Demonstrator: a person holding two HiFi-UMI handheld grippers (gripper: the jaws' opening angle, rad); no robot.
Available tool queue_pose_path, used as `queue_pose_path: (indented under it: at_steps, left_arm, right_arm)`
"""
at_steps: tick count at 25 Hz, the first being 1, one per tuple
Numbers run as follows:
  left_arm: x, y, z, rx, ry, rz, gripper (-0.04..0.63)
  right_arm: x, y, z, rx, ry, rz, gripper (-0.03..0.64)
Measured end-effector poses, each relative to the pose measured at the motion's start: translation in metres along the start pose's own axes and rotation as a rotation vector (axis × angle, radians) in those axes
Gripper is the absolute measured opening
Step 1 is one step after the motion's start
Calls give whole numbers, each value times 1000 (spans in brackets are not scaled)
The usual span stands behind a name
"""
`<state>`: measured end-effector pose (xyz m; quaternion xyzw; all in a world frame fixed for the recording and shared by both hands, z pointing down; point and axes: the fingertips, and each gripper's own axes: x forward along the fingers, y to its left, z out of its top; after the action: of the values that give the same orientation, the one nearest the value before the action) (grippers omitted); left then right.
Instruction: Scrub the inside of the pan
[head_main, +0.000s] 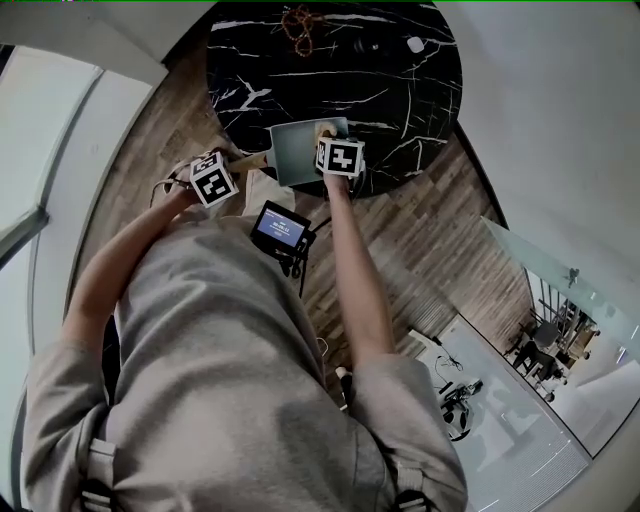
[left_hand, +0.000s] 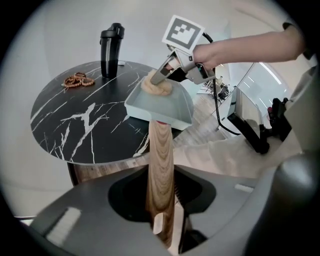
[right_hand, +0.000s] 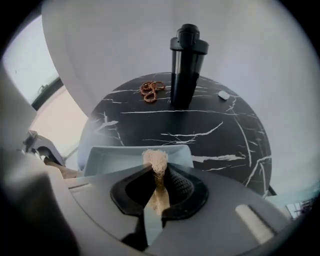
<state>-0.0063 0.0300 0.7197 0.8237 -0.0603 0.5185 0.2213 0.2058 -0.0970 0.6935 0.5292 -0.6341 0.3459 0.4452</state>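
At a black table (head_main: 400, 80), left hand-held gripper (head_main: 232, 168) clamps pan handle (left_hand: 161, 155); right hand-held gripper (left_hand: 158, 78) pinches half-hidden scrubber (right_hand: 156, 159).

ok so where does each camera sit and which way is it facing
Head view: on the person's head, looking down at the pan at the table edge; shoulders, forearms, left gripper and right gripper show.
Left gripper view: on the left gripper, looking along jaws shut on the handle toward the table; right forearm shows.
Right gripper view: on the right gripper, looking past the scrubber in its jaws toward the bottle; no body shows clearly.
Shared: all three show pan and table.
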Motion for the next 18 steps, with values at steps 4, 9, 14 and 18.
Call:
queue_pose_path:
  at_steps: [4,9,14,18]
  left_arm:
    - [0,1,-1,18,4,10,112]
    - [-1,-2,0,56,-14,8,110]
    - [0,-2,0,83,-5,14,109]
    - [-1,-2,2,72,-9,18,109]
  right_arm:
    - [10,-10,0,-45,11,-142,51]
    - [20,16,1,-54,25,-88,48]
    - [26,57,-1,-125,49,93,44]
    - [28,93,-7,-189,70,247,44]
